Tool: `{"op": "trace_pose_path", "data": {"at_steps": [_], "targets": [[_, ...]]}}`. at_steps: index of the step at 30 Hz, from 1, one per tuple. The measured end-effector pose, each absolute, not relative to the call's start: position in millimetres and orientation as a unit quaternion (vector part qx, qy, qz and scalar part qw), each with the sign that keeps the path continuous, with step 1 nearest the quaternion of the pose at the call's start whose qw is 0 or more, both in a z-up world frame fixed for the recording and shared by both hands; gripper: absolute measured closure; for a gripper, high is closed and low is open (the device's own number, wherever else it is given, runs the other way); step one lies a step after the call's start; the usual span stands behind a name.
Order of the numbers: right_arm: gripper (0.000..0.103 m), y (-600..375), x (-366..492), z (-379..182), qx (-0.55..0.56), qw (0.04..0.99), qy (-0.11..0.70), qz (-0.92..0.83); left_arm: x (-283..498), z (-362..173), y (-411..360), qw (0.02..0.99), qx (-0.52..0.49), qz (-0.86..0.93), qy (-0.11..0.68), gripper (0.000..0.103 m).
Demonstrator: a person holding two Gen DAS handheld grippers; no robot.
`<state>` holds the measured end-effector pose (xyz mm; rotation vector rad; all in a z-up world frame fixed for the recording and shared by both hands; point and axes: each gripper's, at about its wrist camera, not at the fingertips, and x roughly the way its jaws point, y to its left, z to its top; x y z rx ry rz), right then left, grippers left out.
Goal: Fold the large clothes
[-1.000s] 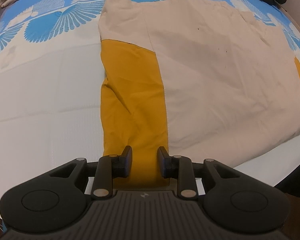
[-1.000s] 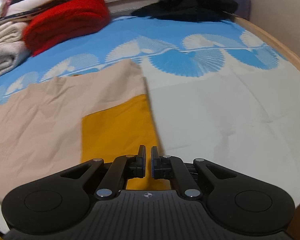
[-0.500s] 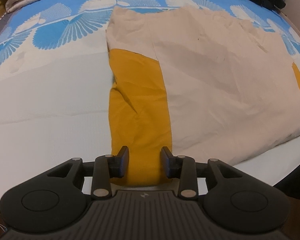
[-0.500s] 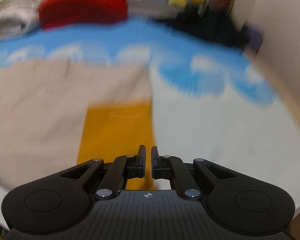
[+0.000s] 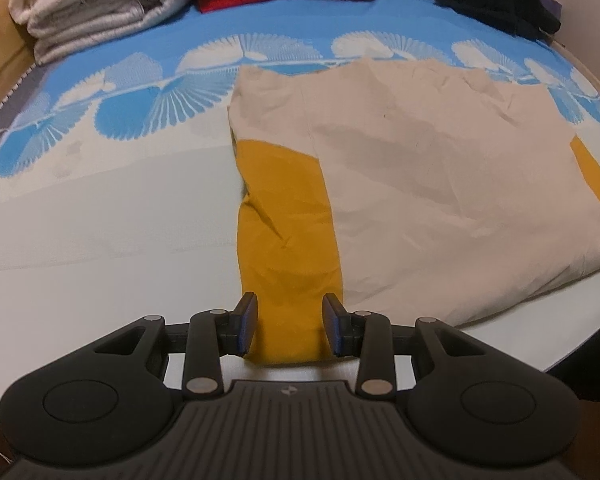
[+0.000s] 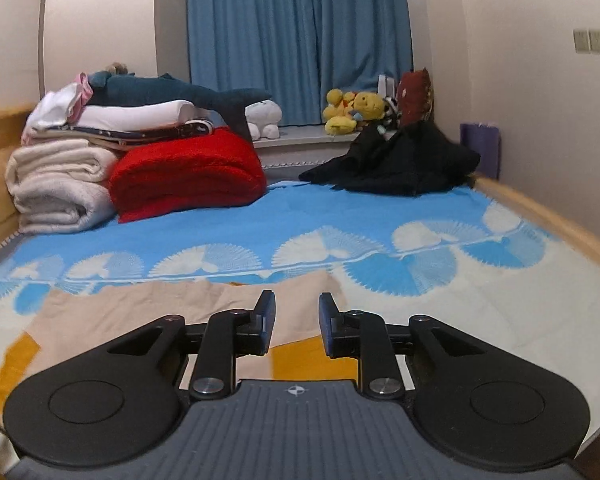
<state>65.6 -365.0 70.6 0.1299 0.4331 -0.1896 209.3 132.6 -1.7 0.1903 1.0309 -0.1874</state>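
Note:
A large beige garment (image 5: pixel 428 184) with mustard-yellow sleeves lies spread flat on the bed. Its left yellow sleeve (image 5: pixel 288 240) is folded down toward the near bed edge. My left gripper (image 5: pixel 289 328) is open, its fingers straddling the sleeve's end, holding nothing. In the right wrist view the garment (image 6: pixel 140 316) lies below my right gripper (image 6: pixel 296 322), which is open and empty, raised above the other yellow sleeve (image 6: pixel 312 360).
The bed has a blue-and-white fan-patterned sheet (image 6: pixel 340 224). Folded cream blankets (image 6: pixel 56 184), a red blanket (image 6: pixel 188 172) and a black garment heap (image 6: pixel 400 164) lie at the far end. Plush toys (image 6: pixel 348 112) sit by the blue curtain. A wooden bed rail (image 6: pixel 548 220) runs along the right.
My right gripper has opened and tilted up from the yellow sleeve to face the room. My left gripper has opened wider and drawn back a little, showing more of the bed.

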Motion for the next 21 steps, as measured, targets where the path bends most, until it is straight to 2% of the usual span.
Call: {"op": "trace_pose_path", "data": {"at_steps": [3,7,10,13,15,17,19,21], "targets": [[0.078,-353,64,60,0.058,0.968,0.226,-0.092,203,4,132,0.874,0.076,-0.082,0.472,0.064],[0.078,-342,70,48,0.049,0.965,0.243,-0.09,188,5,142,0.892,-0.001,-0.066,0.448,0.064],[0.078,-340,73,46,0.036,0.966,0.241,-0.083,178,-3,156,0.893,-0.081,-0.056,0.44,0.077],[0.078,-342,76,42,0.025,0.966,0.246,-0.078,172,-17,166,0.883,-0.143,-0.05,0.444,0.077],[0.078,-344,77,41,0.024,0.966,0.248,-0.073,175,-28,170,0.869,-0.175,-0.041,0.46,0.072],[0.078,-347,79,40,0.025,0.965,0.251,-0.07,179,-38,174,0.853,-0.212,-0.031,0.475,0.052],[0.078,-351,82,39,0.028,0.964,0.256,-0.067,182,-50,178,0.835,-0.244,-0.017,0.493,0.04],[0.078,-353,85,38,0.029,0.963,0.259,-0.065,185,-63,182,0.815,-0.275,-0.003,0.51,0.037]]}}
